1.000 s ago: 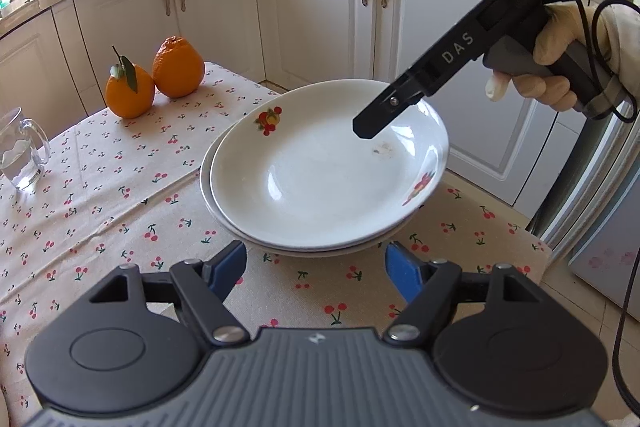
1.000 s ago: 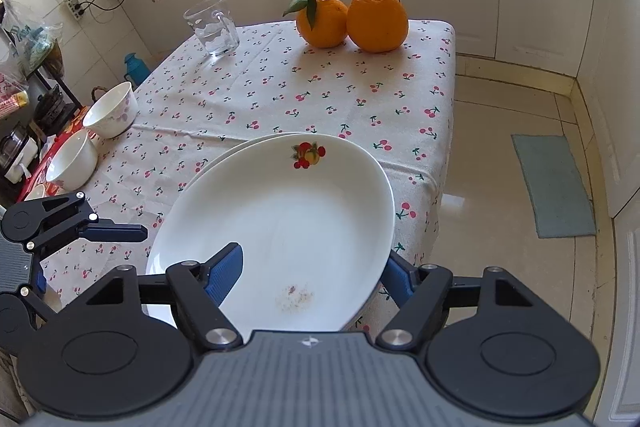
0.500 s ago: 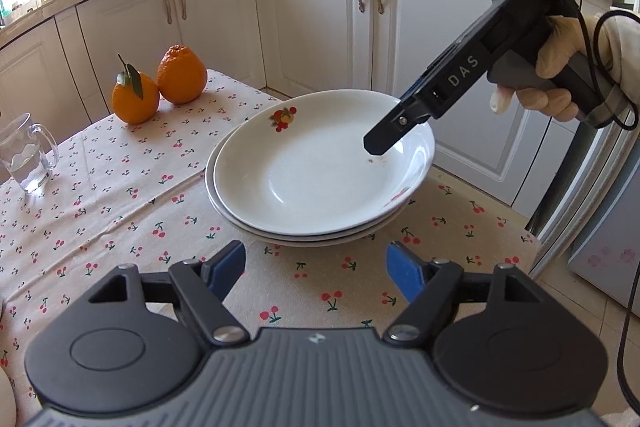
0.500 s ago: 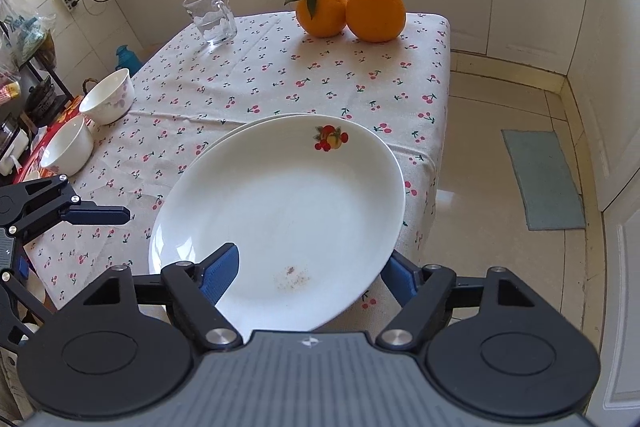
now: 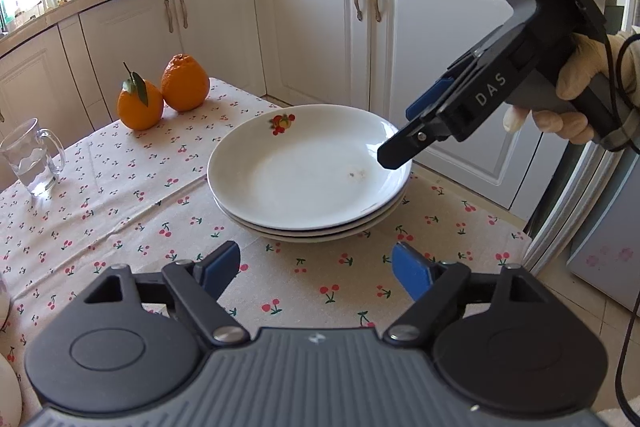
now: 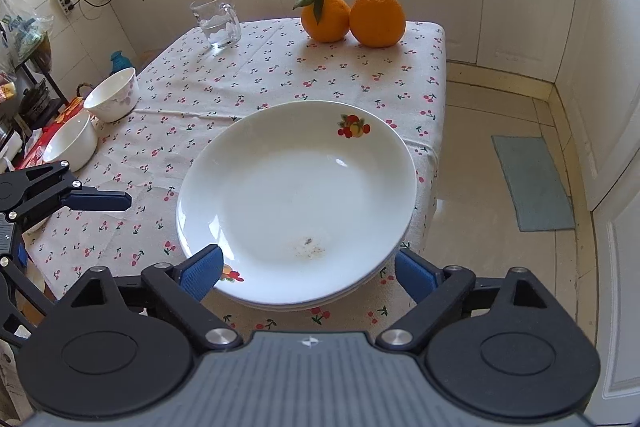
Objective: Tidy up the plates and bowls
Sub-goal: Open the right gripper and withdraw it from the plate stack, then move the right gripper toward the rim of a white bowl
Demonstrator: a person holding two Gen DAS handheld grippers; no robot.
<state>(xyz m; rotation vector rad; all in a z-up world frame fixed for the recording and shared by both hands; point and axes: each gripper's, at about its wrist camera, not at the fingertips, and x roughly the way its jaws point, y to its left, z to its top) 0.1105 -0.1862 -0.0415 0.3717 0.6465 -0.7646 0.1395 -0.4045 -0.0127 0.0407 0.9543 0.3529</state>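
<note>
The right hand-held gripper has just been opening its jaws, and now they stand wide on each side of the near rim of the stack of plates. The blue pads do not press on the rim, so it holds nothing. The left hand-held gripper has just been opening too. Its jaws are apart over the bare cloth, a little way from the plates, and nothing is between them. Here is what could go wrong. The plates sit near the corner of the desk, and their right rim hangs close to the edge over the hard floor. If a gripper bumps or drags the stack that way, the plates could slide off and break. The plates are smooth and shiny, so a pad could slip if it pinches only the thin rim. The two bowls wait on the far left side of the desk, and a reach for them could knock the glass mug with water in it. The plates look white and shallow, with a little fruit picture on the rim and a small brown speck inside the top one. They look neatly stacked. Two oranges sit touching at the far end.
</note>
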